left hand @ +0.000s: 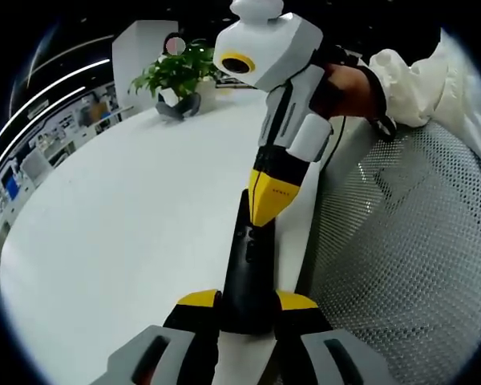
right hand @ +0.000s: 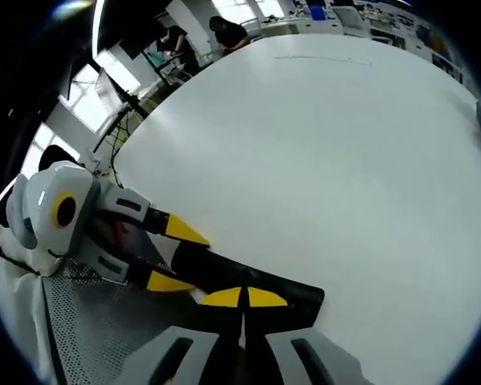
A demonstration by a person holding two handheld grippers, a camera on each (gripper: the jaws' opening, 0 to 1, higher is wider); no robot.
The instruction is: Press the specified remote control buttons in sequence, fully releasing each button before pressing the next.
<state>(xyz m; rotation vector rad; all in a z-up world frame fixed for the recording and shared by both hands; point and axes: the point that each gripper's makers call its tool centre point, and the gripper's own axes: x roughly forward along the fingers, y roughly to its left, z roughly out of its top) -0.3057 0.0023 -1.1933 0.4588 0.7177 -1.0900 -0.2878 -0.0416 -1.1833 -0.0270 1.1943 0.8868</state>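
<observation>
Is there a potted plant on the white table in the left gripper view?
Yes, a potted plant with green leaves stands at the far side of the white table.

white grippers [left hand: 263, 210] – yellow tips, white sleeve [left hand: 417, 80]

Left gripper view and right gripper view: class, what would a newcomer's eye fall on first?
A long black plastic remote control lies at the edge of the round white table, its near end clamped in the left claw. In the left gripper view, the right claw presses its closed yellow tips onto the remote's face. A green potted plant stands at the table's far side.
</observation>
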